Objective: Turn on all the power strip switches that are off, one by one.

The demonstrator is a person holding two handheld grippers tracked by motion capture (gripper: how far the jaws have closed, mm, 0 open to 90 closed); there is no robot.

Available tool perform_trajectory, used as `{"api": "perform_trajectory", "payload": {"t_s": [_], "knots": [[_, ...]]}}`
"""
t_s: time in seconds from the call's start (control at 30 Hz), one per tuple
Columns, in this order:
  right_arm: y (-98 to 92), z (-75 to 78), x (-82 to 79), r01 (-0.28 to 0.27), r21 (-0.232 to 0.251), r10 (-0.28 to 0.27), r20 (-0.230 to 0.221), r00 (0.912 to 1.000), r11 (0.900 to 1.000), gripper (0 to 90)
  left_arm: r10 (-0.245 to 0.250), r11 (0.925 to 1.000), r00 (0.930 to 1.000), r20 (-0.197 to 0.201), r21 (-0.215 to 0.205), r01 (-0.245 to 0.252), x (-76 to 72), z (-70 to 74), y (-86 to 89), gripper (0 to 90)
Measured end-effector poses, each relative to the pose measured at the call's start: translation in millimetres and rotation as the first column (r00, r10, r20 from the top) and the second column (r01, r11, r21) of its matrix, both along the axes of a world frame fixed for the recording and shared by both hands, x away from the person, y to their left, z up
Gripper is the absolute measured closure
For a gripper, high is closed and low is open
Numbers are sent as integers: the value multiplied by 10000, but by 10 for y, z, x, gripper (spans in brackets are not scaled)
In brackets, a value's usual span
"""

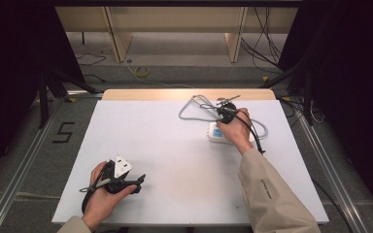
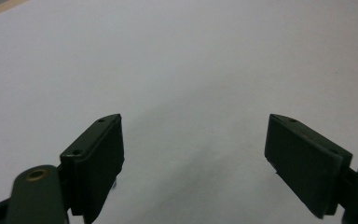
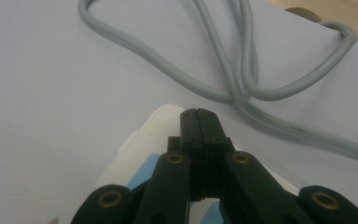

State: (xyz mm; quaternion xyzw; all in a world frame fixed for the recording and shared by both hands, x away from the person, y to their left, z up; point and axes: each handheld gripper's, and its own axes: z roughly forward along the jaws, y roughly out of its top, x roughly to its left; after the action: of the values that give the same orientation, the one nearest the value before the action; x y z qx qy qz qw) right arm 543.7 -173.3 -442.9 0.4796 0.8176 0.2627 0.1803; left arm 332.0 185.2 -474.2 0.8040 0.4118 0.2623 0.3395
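Note:
A white plug box with blue panels (image 1: 215,133) lies at the table's far right, and its grey cable (image 1: 190,109) loops beyond it. My right gripper (image 1: 223,117) is over that box, shut with nothing between its jaws. In the right gripper view the closed tips (image 3: 200,113) stand above the white box (image 3: 135,149), and the grey cable (image 3: 177,70) curls across the table ahead. My left gripper (image 1: 139,183) rests at the near left, held level and pointing right. Its jaws stand wide open (image 2: 195,122) over the bare white tabletop (image 2: 182,60).
The white table (image 1: 175,160) has a wooden strip (image 1: 150,94) along its far edge. Black cables trail from both grippers. Dark curtains stand at both sides. On the floor beyond lie loose cables and a yellow coil (image 1: 142,71).

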Motion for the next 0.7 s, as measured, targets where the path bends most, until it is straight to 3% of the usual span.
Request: {"api": "perform_trajectory", "payload": {"t_s": [0.7], "knots": [[-26,-19,28,91,83,-89,-199,9998,9999,900,6,10000,10000,-3,-5,-6,0,0,0,197]]}}
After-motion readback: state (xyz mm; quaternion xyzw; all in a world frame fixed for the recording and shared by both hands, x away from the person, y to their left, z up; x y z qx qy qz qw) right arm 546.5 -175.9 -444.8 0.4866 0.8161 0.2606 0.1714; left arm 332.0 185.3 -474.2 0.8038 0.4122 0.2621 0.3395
